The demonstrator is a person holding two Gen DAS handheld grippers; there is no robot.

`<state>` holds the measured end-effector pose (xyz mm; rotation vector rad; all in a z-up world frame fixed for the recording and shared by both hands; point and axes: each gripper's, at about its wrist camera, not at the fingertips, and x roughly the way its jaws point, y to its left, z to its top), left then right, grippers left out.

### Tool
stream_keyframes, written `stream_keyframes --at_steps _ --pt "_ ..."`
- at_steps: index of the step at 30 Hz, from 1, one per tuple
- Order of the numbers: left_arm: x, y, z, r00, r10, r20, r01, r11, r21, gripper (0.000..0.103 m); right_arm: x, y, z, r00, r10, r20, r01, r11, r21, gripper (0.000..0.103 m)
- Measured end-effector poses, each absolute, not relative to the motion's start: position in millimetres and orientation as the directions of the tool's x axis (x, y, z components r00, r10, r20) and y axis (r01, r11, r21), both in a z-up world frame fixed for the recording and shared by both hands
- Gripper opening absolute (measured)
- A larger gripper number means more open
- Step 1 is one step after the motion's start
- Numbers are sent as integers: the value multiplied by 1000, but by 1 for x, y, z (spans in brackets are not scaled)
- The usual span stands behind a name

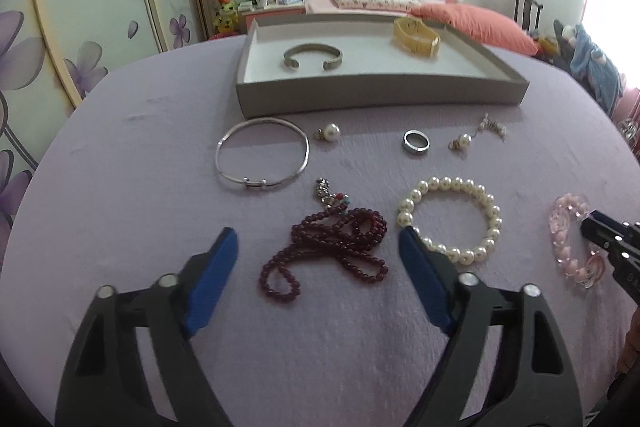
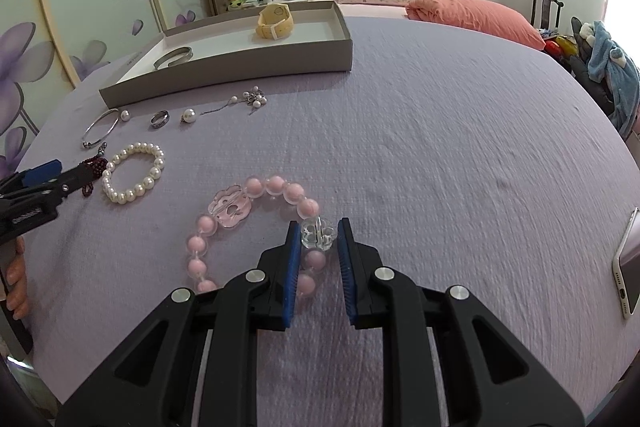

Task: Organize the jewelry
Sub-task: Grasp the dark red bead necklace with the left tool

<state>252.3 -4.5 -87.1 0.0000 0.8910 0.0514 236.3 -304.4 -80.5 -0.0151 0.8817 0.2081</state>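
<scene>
Pink beads are what the next move hinges on: the pink bracelet point(image 2: 256, 227) is lying flat on the purple cloth point(image 2: 440, 147), and its near-right arc is straddled by the right claw point(image 2: 318, 239). One clear flower bead point(image 2: 317, 233) is sitting right between the blue pads point(image 2: 294, 259), with the ring running off ahead and to the left of the tips. The jaws are parted, narrowly, and whether the pads are already touching the bead can't be told, so it's not called a grip yet. Probably just a squeeze is needed, then a lift.

The left claw point(image 1: 316, 247) is held wide open over the dark red necklace point(image 1: 328, 247), which is bunched in a loose tangle just ahead of and between its tips. The pearl bracelet point(image 1: 452, 223) is right beside the right-hand pad, maybe touching it, hard to say.

Further ahead of the left claw a thin silver bangle point(image 1: 262, 155), two pearl earrings point(image 1: 330, 133), a ring point(image 1: 416, 143) and a small chain piece point(image 1: 494, 127) are laid out in a row, and beyond those the grey tray point(image 1: 380, 95) is found, already holding a cuff point(image 1: 312, 57) and a yellow watch point(image 1: 416, 35). From the right claw the tray lies well ahead and to the left, with the other pieces strung along that path, so a low drag would likely snag them. A phone point(image 2: 628, 263) is off to the far right, out of the way.
</scene>
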Motion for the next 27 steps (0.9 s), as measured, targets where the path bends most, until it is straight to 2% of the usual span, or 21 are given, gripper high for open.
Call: stream_keyframes --at_steps 6,8,9,10,11,12,13,18,27 --pt "263 -8 -91 601 50 -798 -57 998 20 71 236 -304 -80 616 176 -767 -188 979 73 20" --pt "264 -8 -90 603 50 -796 -60 998 17 67 236 -304 -80 617 176 -767 -187 980 74 20" --pt "263 -8 -89 608 46 -793 -56 998 15 56 236 -304 -80 616 175 -768 -187 980 73 20" --pt "262 -8 -88 612 41 -790 -49 999 14 40 236 -304 -80 616 175 -768 -187 980 73 20" --pt "261 -10 -87 615 37 -787 -40 999 16 32 236 -304 -80 616 175 -768 -187 980 73 20" --pt "260 -10 -87 617 35 -786 -35 999 17 20 236 -304 -80 616 175 -768 -186 980 74 20" --pt "258 -10 -86 617 31 -786 -33 999 13 17 236 -304 -80 616 175 -768 -186 980 74 20" --pt "241 4 -83 638 -36 -769 -22 998 -65 9 235 -304 -80 617 175 -767 -185 980 76 20" --pt "195 19 -60 758 -130 -639 20 984 -176 9 233 -312 -79 620 221 -753 -171 975 145 19"
